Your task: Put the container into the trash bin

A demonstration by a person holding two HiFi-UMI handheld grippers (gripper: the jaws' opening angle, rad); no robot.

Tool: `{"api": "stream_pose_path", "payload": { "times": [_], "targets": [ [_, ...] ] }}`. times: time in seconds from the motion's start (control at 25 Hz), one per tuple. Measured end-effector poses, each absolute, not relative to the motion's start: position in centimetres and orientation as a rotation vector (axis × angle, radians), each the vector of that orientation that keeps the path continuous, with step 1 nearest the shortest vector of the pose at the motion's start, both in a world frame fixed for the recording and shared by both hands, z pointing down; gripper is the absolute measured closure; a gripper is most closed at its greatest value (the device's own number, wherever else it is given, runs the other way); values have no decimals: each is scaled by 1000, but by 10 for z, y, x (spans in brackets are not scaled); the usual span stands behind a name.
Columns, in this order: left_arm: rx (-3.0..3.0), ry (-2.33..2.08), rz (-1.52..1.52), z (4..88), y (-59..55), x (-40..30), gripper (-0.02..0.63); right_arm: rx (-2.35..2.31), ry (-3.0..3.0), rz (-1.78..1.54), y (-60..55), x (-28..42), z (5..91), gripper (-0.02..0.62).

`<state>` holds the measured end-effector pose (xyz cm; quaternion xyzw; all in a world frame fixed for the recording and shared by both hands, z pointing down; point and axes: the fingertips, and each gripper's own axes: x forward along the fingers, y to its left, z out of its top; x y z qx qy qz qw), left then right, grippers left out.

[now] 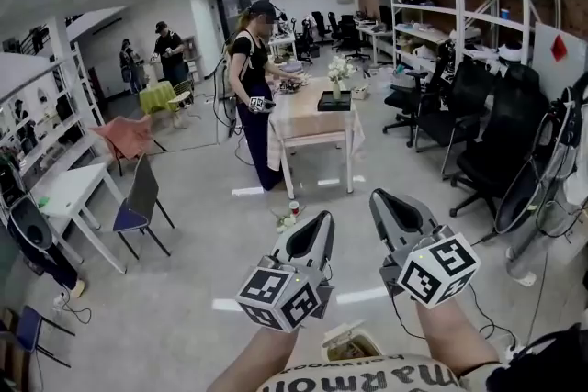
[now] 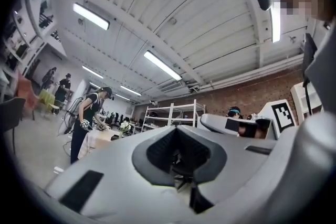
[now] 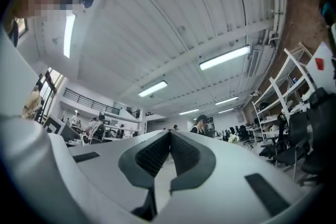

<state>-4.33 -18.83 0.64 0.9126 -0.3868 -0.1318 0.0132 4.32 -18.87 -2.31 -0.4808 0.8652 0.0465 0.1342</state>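
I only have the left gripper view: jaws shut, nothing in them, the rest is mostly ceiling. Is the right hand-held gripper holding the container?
Observer: No. In its own view the right hand-held gripper has its jaws together with nothing between them.
Operator: Where is the container then?
Observer: The head view shows a pale open container at the very bottom edge, just right of centre.
Operator: Bin in sight?
Observer: None that I can make out. The head view only adds small items on the floor by a leg of the table.
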Motion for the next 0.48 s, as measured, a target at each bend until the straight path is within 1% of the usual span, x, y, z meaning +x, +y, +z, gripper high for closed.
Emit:
{"api": "stream_pose_path", "payload": {
  "times": [0.16,0.48],
  "targets": [
    [2856,-1200,-418,1,-187,-44,617,-1425,2462,134,-189,53,-32,594],
    [2871,-1161,-391,8,-178,-36,617,-1497,2493,97,-186,56,-7,594]
  ]
}}
